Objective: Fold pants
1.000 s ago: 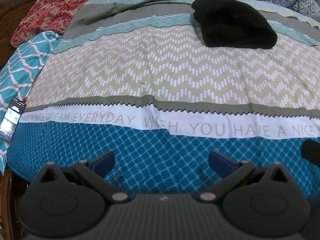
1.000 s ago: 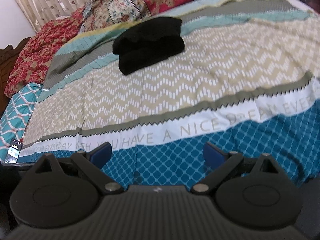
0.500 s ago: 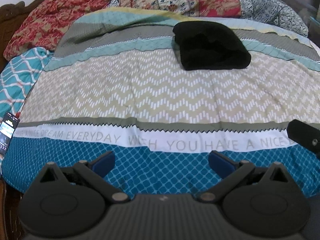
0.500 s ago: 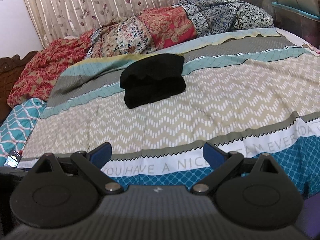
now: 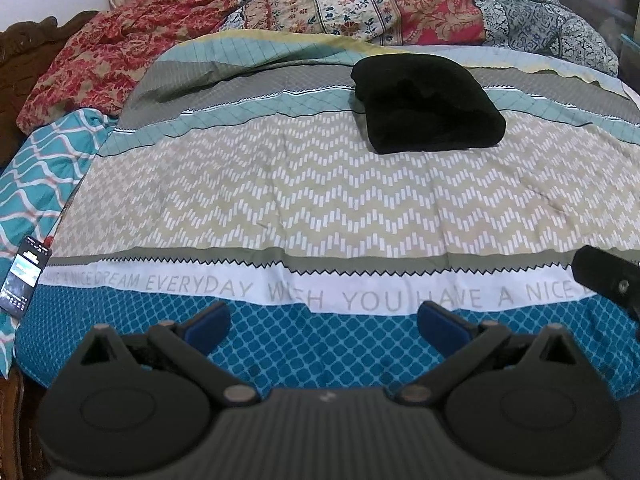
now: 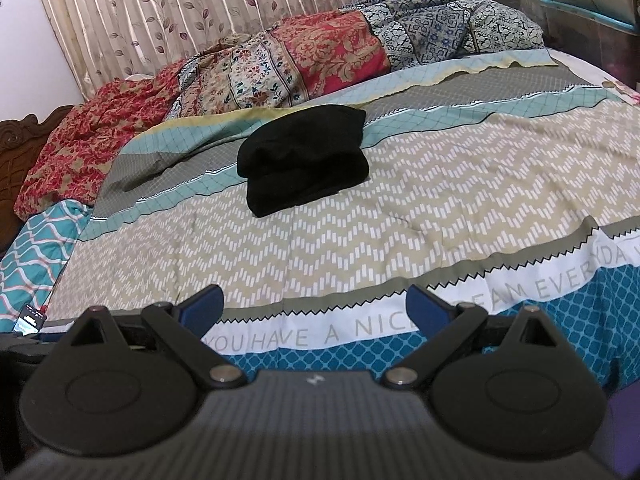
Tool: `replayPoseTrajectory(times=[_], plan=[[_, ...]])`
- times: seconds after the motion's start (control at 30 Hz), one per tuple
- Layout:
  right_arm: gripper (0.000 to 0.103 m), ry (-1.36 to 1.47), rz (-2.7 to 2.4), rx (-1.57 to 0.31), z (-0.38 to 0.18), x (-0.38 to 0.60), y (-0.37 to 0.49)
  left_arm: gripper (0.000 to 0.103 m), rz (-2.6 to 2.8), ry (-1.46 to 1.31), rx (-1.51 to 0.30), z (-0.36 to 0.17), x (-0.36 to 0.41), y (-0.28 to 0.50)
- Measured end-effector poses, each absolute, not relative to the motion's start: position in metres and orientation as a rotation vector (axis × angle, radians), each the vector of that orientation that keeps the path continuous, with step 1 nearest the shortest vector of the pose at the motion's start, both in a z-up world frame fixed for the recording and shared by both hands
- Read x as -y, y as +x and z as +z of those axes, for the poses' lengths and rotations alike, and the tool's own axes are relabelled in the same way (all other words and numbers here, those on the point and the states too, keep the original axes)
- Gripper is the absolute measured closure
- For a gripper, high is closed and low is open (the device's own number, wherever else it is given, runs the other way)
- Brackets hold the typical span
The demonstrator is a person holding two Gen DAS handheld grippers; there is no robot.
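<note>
Now: pants [image 5: 426, 106] lie as compact black folded bundle on far half of bed [image 5: 320, 200], across grey, teal and chevron bands of cover; well apart from both grippers. Left gripper [image 5: 322, 326] low over near blue edge, jaws wide open, holding nothing. Right gripper [image 6: 314, 314] likewise wide open, empty, hanging back at near edge. Judgement: bundle looks finished, square and stable, so grippers stand clear to avoid disturbing it. Phone [image 5: 22, 276] on left bed edge, not involved.
</note>
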State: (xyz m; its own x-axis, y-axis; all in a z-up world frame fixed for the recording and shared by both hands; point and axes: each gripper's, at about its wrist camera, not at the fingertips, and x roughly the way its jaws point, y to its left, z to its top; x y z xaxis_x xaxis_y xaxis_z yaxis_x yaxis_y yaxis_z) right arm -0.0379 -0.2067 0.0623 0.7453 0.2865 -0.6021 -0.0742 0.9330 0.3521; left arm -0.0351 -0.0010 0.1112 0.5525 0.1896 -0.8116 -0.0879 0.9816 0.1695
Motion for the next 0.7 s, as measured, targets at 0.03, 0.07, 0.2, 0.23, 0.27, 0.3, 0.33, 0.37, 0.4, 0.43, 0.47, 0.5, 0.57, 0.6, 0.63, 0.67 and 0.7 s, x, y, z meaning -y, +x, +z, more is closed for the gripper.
replayPoseTrajectory(times=[0.03, 0.07, 0.2, 0.23, 0.27, 0.3, 0.33, 0.37, 0.4, 0.43, 0.47, 0.5, 0.57, 0.6, 0.63, 0.67, 0.7], plan=[[0.004, 0.319, 0.201, -0.706, 0.062, 0.207, -0.0382, 0.0, 0.166, 0.117, -0.971, 0.111, 0.0013, -0.0355], [0.004, 0.321, 0.201, -0.709, 0.0615, 0.2069, -0.0379, 0.0, 0.167, 0.12, -0.97, 0.1107, 0.0015, -0.0357], [0.004, 0.33, 0.199, -0.718, 0.0598, 0.2077, -0.0378, 0.0, 0.171, 0.127, -0.972, 0.1094, 0.0004, -0.0359], [0.004, 0.331, 0.2, -0.719, 0.0594, 0.2088, -0.0378, 0.0, 0.174, 0.13, -0.97, 0.109, 0.0002, -0.0356], [0.004, 0.331, 0.2, -0.72, 0.0592, 0.2087, -0.0379, 0.0, 0.178, 0.133, -0.97, 0.1089, 0.0001, -0.0357], [0.004, 0.331, 0.2, -0.721, 0.0589, 0.2085, -0.038, 0.0, 0.181, 0.137, -0.969, 0.1088, -0.0001, -0.0358], [0.004, 0.332, 0.2, -0.722, 0.0587, 0.2083, -0.0379, 0.0, 0.183, 0.14, -0.967, 0.1083, 0.0, -0.0359], [0.004, 0.332, 0.2, -0.724, 0.0587, 0.2085, -0.0371, 0.0, 0.185, 0.144, -0.967, 0.1079, 0.0, -0.0359], [0.004, 0.332, 0.199, -0.725, 0.0586, 0.2082, -0.0372, 0.0, 0.187, 0.147, -0.968, 0.1074, 0.0001, -0.0357], [0.004, 0.332, 0.198, -0.725, 0.0585, 0.2083, -0.0371, 0.0, 0.188, 0.151, -0.968, 0.1068, 0.0002, -0.0357], [0.004, 0.333, 0.197, -0.726, 0.0583, 0.2084, -0.037, 0.0, 0.191, 0.156, -0.969, 0.1062, 0.0003, -0.0357], [0.004, 0.333, 0.197, -0.727, 0.0582, 0.2082, -0.0371, 0.0, 0.192, 0.159, -0.969, 0.1056, -0.0002, -0.0352], [0.004, 0.332, 0.198, -0.729, 0.0578, 0.2085, -0.0365, 0.0, 0.193, 0.16, -0.972, 0.1048, -0.0006, -0.0352], [0.004, 0.331, 0.199, -0.731, 0.0576, 0.2079, -0.0365, 0.0, 0.193, 0.159, -0.973, 0.1044, -0.0009, -0.0349], [0.004, 0.33, 0.201, -0.734, 0.0571, 0.208, -0.0362, 0.0, 0.194, 0.159, -0.974, 0.1041, -0.0014, -0.0346], [0.004, 0.33, 0.201, -0.735, 0.0568, 0.2077, -0.0363, 0.0, 0.195, 0.158, -0.975, 0.1037, -0.0018, -0.0346], [0.004, 0.33, 0.201, -0.736, 0.0567, 0.2073, -0.0363, 0.0, 0.195, 0.158, -0.976, 0.1035, -0.0022, -0.0346]])
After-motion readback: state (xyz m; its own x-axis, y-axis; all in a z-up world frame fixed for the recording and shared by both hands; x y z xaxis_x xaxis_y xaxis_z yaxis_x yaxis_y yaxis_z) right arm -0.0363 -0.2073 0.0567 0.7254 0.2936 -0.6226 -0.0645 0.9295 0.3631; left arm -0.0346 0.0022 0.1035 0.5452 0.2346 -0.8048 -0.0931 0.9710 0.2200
